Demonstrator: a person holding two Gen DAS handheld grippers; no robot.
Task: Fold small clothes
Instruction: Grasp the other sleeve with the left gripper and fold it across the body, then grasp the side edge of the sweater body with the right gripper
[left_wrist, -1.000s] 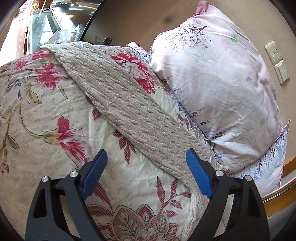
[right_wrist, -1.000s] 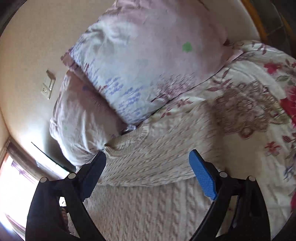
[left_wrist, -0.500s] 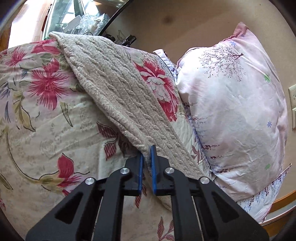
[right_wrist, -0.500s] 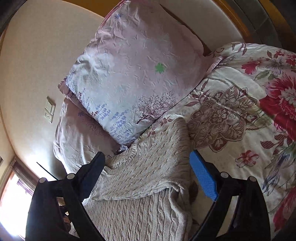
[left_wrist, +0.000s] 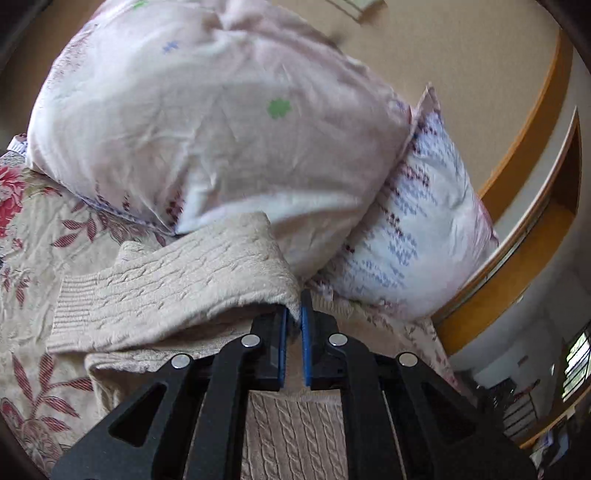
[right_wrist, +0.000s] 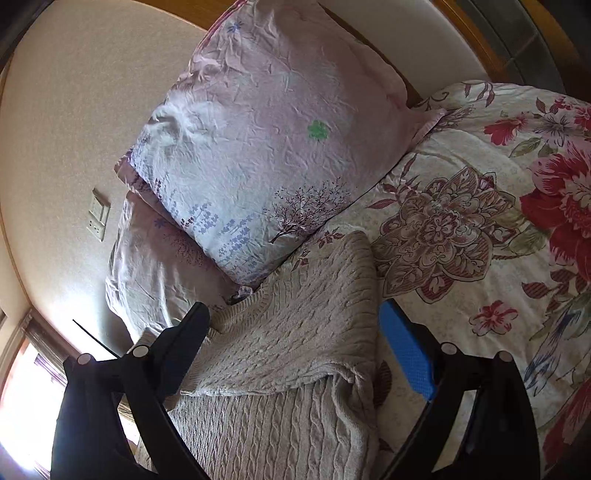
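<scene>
A beige cable-knit sweater (left_wrist: 177, 288) lies on the floral bedspread (left_wrist: 40, 236), partly folded over itself. My left gripper (left_wrist: 293, 317) is shut on the sweater's edge and holds a sleeve-like flap lifted over the body of the garment, close to the pillows. In the right wrist view the same sweater (right_wrist: 288, 350) lies below the pillows with a flap laid across it. My right gripper (right_wrist: 291, 332) hangs open above the sweater, and its blue pads touch nothing.
Two pale pink floral pillows (left_wrist: 207, 122) (left_wrist: 417, 236) lean against the wall and the wooden headboard (left_wrist: 517, 177). The bedspread (right_wrist: 480, 229) stretches away to the right in the right wrist view. A wall socket (right_wrist: 99, 215) sits beside the pillows.
My left gripper shut on the sweater's edge, then swung across with it toward the pillows, folding the flap over. The right gripper drew back a little and stayed open.
</scene>
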